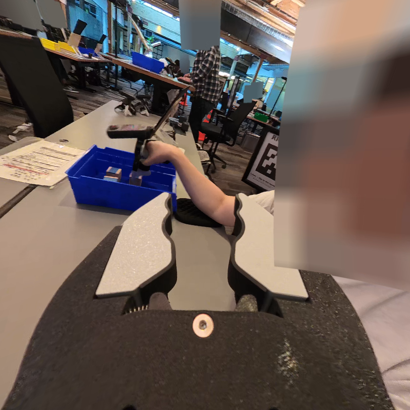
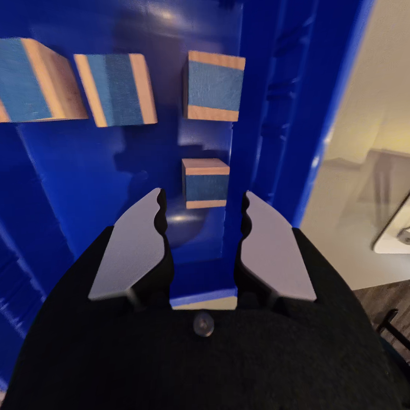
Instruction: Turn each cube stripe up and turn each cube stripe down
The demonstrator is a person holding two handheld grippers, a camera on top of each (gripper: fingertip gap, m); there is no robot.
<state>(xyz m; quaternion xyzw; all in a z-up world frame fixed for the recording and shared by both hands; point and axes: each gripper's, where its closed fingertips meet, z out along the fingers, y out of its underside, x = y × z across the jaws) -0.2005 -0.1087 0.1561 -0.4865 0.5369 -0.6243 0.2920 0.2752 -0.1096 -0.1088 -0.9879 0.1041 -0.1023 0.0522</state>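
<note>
Several wooden cubes with a blue stripe lie in a blue bin. In the right wrist view my right gripper is open and empty, pointing down into the bin just above the nearest cube, stripe up. Another cube lies beyond it, and two more lie to the left, all stripe up. In the left wrist view my left gripper is open and empty, held above the grey table away from the bin. There the right gripper reaches among cubes.
Printed paper sheets lie left of the bin. A black round pad sits by the bin under the person's forearm. A person stands beyond the table, with office chairs and other desks behind. The table edge and floor show in the right wrist view.
</note>
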